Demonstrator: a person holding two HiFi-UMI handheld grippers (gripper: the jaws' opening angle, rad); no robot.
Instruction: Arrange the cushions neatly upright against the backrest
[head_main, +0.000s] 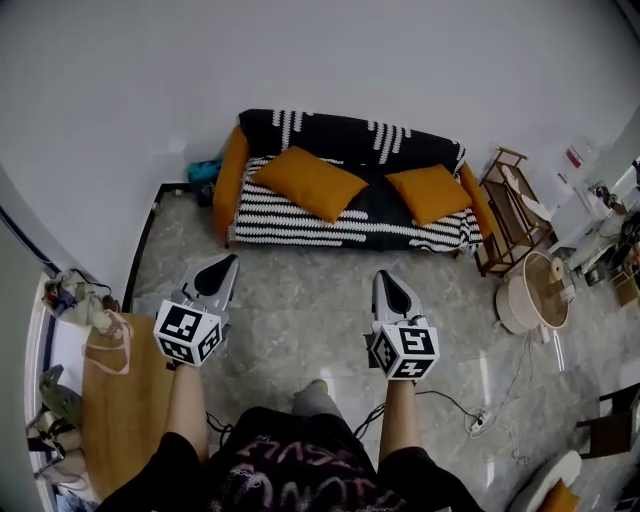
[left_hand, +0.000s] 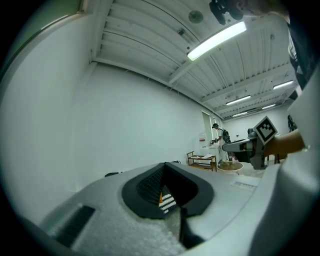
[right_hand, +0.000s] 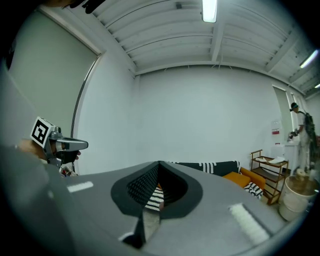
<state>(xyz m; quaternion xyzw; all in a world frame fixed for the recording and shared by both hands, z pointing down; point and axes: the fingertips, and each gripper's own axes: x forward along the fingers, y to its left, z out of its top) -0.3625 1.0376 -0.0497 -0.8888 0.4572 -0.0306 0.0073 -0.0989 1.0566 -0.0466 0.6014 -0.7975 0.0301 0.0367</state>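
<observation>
Two orange cushions lie tilted on the seat of a sofa (head_main: 300, 226) draped in a black and white striped cover, which stands against the far wall. The left cushion (head_main: 308, 182) is the larger one. The right cushion (head_main: 428, 193) rests near the orange right arm. Both grippers are held over the marble floor, well short of the sofa. My left gripper (head_main: 228, 262) (left_hand: 165, 166) is shut with nothing in it. My right gripper (head_main: 386, 277) (right_hand: 159, 164) is likewise shut and empty. The sofa's backrest (right_hand: 210, 166) shows beyond the right gripper's jaws.
A wooden shelf rack (head_main: 505, 210) stands right of the sofa, with a round white tub (head_main: 535, 292) in front of it. A wooden table (head_main: 120, 400) with clutter sits at the left. A power strip (head_main: 480, 418) and cable lie on the floor. A person (left_hand: 216, 134) stands far off.
</observation>
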